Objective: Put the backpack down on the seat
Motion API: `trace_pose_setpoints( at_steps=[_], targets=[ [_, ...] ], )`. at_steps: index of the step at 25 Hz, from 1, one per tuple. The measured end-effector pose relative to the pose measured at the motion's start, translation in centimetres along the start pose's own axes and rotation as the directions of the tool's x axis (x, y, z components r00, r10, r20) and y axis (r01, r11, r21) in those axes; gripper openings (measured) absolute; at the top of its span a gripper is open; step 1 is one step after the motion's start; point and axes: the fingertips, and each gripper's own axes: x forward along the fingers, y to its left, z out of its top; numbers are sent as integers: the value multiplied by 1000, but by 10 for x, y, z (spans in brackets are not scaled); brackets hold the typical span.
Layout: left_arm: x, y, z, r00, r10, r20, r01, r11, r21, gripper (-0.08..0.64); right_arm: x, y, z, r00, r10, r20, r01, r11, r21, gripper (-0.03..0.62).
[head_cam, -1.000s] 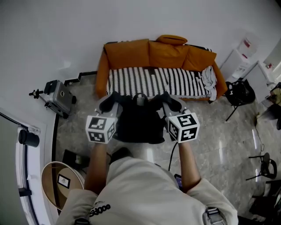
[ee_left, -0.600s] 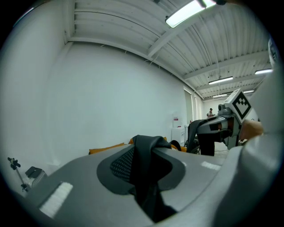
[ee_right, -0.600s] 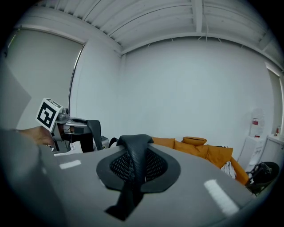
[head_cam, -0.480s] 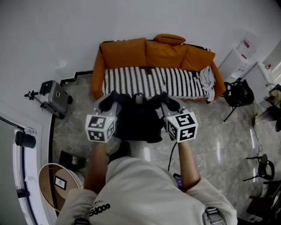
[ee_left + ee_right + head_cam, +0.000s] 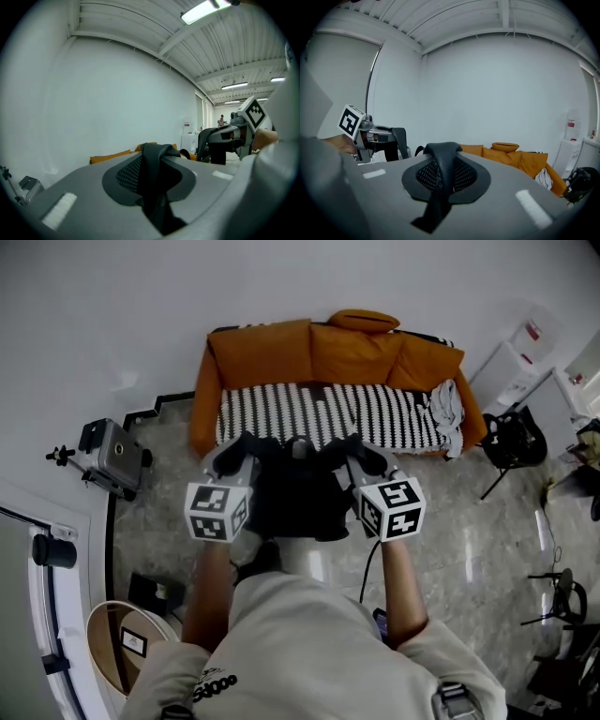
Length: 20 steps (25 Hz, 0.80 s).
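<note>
Backpack, black, hangs between the two grippers just in front of the sofa, above the floor and short of the sofa's striped seat, not resting on it. The left gripper has its jaws clamped tight on a black, mesh-lined shoulder strap, which rises from between them and folds over. The right gripper is likewise clenched on the second strap. Both grippers sit level, side by side, facing the sofa. A grey cloth lies crumpled on the sofa's seat at the end nearer the right gripper.
</note>
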Motion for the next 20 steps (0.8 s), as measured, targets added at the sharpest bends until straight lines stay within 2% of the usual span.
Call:
trace_pose_setpoints(
  at_steps=[20],
  targets=[
    [132,119,21,998,-24,-57,23,999,-22,63,162,-43,46,998,18,-65,-17,1000,16,25]
  ],
)
